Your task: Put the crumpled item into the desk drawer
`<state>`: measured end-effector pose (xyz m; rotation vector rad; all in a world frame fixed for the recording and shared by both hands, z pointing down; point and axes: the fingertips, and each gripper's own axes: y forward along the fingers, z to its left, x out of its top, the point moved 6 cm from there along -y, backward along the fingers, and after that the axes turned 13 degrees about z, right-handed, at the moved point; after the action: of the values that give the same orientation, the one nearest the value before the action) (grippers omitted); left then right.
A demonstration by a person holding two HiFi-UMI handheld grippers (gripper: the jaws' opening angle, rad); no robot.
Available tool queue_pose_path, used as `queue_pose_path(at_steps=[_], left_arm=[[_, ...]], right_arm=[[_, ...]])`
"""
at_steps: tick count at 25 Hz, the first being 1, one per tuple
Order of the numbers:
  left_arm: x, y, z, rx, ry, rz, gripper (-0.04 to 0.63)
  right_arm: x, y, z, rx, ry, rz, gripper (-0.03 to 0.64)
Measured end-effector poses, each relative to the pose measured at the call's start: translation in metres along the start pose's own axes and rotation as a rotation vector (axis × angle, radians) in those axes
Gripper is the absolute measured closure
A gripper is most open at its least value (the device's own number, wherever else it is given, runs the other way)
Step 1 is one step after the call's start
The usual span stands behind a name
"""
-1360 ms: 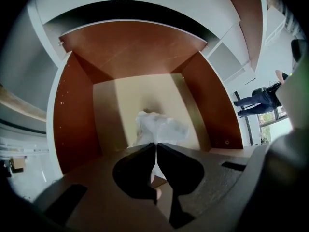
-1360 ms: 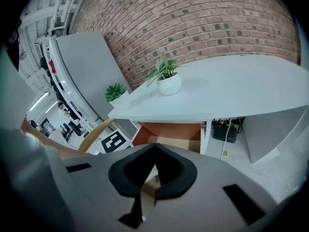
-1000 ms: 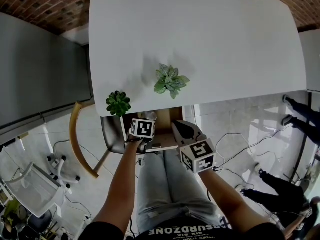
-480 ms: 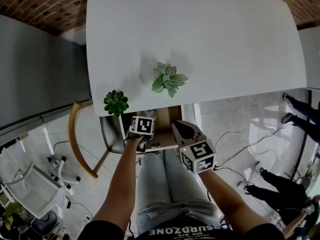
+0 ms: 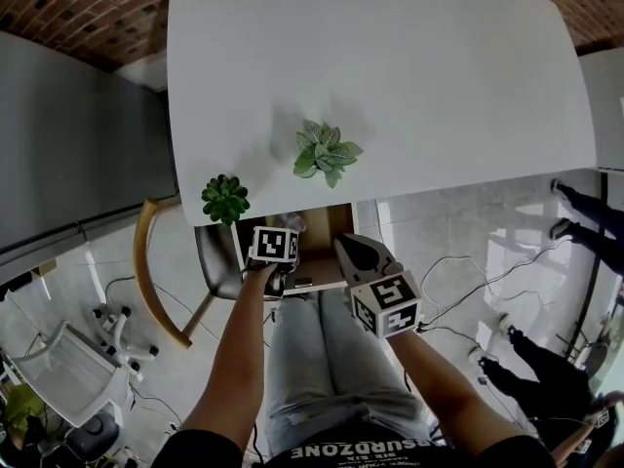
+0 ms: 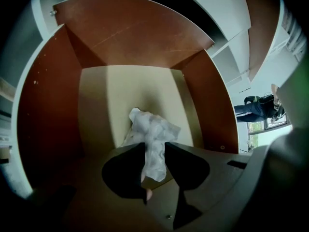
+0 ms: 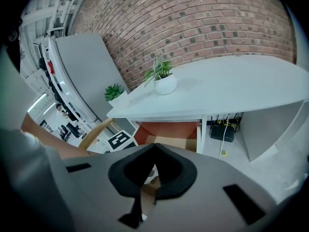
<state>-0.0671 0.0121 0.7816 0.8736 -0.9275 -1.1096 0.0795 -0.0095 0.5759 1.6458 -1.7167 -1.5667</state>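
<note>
The crumpled white item [image 6: 153,132] lies on the pale floor of the open desk drawer [image 6: 120,88], whose walls are reddish-brown. My left gripper [image 6: 155,151] points steeply down into the drawer. Its jaws have just been opening and now stand apart, with the crumpled item's lower end still between them. In the head view the left gripper [image 5: 281,275] hangs over the drawer [image 5: 327,224] under the desk's edge. My right gripper [image 5: 354,253] waits beside it at the drawer's right, jaws shut on nothing; its own view shows the right gripper [image 7: 154,147] tips meeting.
The white desk [image 5: 409,76] carries two potted plants [image 5: 326,153] [image 5: 226,199] near its front edge. A chair with a curved wooden arm [image 5: 146,271] stands left. A router [image 7: 222,131] and cables sit under the desk's right side. People's legs [image 5: 577,214] show far right.
The left gripper's marker cube has tipped slightly over the drawer. Both hands otherwise stay where they were.
</note>
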Motion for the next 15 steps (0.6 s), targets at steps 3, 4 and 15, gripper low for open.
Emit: queue_pose_path(at_steps=[3, 4, 15], left_arm=[[0.001, -0.005, -0.001, 0.005, 0.004, -0.014, 0.479], [0.002, -0.008, -0.002, 0.006, 0.006, -0.017, 0.476], [-0.005, -0.047, -0.009, 0.024, -0.014, -0.128, 0.472]], right_arm=[[0.002, -0.004, 0.002, 0.0, -0.007, -0.007, 0.618], [0.003, -0.005, 0.003, -0.001, -0.011, -0.009, 0.618], [0.004, -0.023, 0.021, 0.003, -0.054, -0.026, 0.618]])
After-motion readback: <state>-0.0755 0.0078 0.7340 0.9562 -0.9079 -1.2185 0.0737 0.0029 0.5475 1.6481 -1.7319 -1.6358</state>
